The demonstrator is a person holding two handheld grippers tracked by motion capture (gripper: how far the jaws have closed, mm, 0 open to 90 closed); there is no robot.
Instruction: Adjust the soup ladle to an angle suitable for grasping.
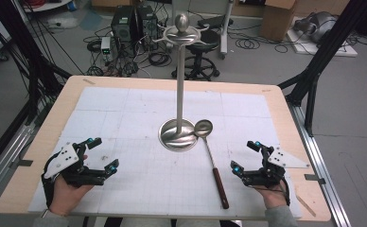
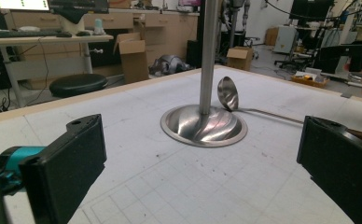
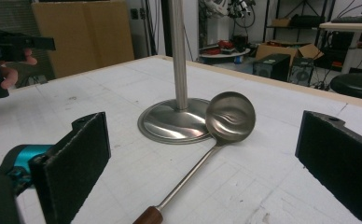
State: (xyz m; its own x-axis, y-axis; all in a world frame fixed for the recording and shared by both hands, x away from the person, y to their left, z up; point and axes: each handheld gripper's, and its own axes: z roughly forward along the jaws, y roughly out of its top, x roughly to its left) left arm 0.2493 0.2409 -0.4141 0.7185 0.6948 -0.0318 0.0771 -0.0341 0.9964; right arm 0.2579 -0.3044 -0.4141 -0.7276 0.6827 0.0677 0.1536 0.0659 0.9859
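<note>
A workshop floor with tangled cables, computer towers, a black stool (image 1: 201, 56) and cardboard boxes lies beyond a wooden desk (image 1: 285, 111) covered by a white gridded mat (image 1: 125, 118). No brand, label or writing can be read on anything in these frames.

At the mat's centre stands a steel stand (image 1: 179, 85): a round dished base (image 2: 202, 125), a tall thin pole and, at its top, a ring of curved hooks under an egg-shaped knob. Just at 3 o'clock of the base lies a ladle (image 1: 212, 161). Its shiny bowl (image 3: 230, 116) leans against the rim of the base, touching it, and its thin metal shaft runs toward 5 o'clock, ending in a dark reddish wooden handle (image 1: 221, 187) near the desk's near edge.

The left gripper (image 1: 103, 153) sits at about 8 o'clock from the stand, held in the person's left hand (image 1: 68, 194), well apart from the base. Its fingers (image 2: 72, 163) are spread wide with nothing between them, aimed toward the stand.

The right gripper (image 1: 244, 156) sits at about 4 o'clock from the stand, held in the right hand (image 1: 271, 194), near the ladle's handle but not touching it. Its fingers (image 3: 76, 158) are likewise spread wide and hold nothing; in the right gripper view the ladle lies between them farther off on the mat.
</note>
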